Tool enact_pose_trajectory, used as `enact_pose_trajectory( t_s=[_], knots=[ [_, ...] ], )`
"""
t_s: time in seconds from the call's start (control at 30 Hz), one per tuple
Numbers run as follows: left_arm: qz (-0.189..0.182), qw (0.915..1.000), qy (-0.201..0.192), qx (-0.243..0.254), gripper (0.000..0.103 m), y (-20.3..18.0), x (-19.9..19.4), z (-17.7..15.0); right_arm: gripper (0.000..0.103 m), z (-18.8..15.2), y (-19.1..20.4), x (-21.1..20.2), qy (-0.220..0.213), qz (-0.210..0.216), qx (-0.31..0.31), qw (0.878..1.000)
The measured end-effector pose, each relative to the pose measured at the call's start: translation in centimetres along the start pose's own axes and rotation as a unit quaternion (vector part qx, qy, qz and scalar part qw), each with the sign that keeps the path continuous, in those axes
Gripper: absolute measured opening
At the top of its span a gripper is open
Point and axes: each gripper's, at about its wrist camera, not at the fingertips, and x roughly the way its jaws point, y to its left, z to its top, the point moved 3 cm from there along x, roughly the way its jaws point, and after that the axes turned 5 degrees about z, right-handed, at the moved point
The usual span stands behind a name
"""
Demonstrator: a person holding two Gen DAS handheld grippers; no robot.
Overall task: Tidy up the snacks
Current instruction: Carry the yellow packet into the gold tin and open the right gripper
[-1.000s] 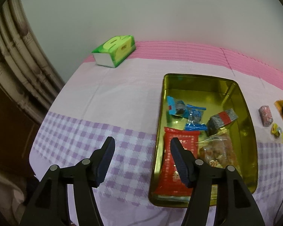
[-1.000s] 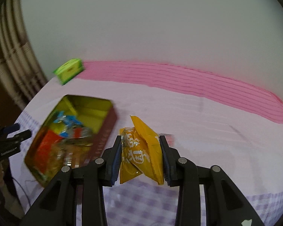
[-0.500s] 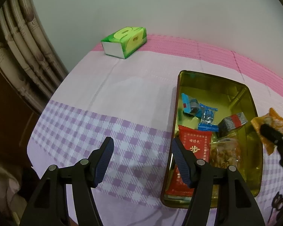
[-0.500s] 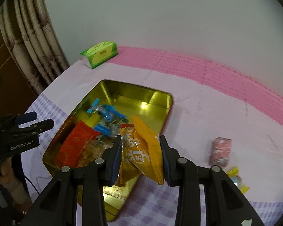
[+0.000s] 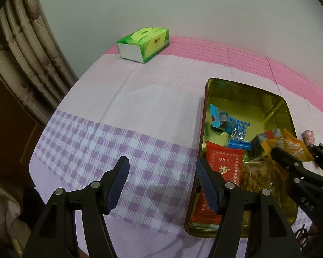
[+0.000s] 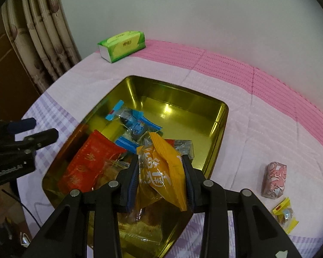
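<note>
My right gripper [image 6: 160, 161] is shut on an orange snack packet [image 6: 161, 172], held just above the near end of the gold tin [image 6: 178, 88]. In the tin lie a red packet [image 6: 90, 161], blue-wrapped candies [image 6: 135, 124], a grey and red cube [image 6: 183, 146] and a clear bag of snacks [image 5: 258, 176]. My left gripper [image 5: 162, 163] hangs open over the checked cloth just left of the tin [image 5: 243, 85], with nothing between its fingers. In the left wrist view the right gripper [image 5: 295, 154] and its orange packet [image 5: 290, 146] show over the tin's right wall.
A pink-wrapped candy [image 6: 274, 179] and a small yellow candy [image 6: 285, 215] lie on the cloth right of the tin. A green tissue box [image 5: 144, 43] stands at the back by the wall. Curtains [image 5: 21, 53] hang past the table's left edge.
My right gripper has carried the orange packet left and down, from beside the tin to over its near end. It has come into the left wrist view. My left gripper has barely moved.
</note>
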Motion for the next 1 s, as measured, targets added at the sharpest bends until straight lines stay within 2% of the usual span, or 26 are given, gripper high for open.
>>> enact_pose_trajectory(
  t_s=[0.8,1.0],
  knots=[
    [0.001,1.0000,0.005,-0.002,0.065,-0.1,0.2,-0.1,0.038,-0.2,0.2,0.8,0.006,0.022,0.021,1.000],
    [0.002,1.0000,0.004,-0.001,0.065,-0.3,0.3,-0.2,0.041,0.2,-0.1,-0.1,-0.006,0.026,0.030,0.999]
  ],
)
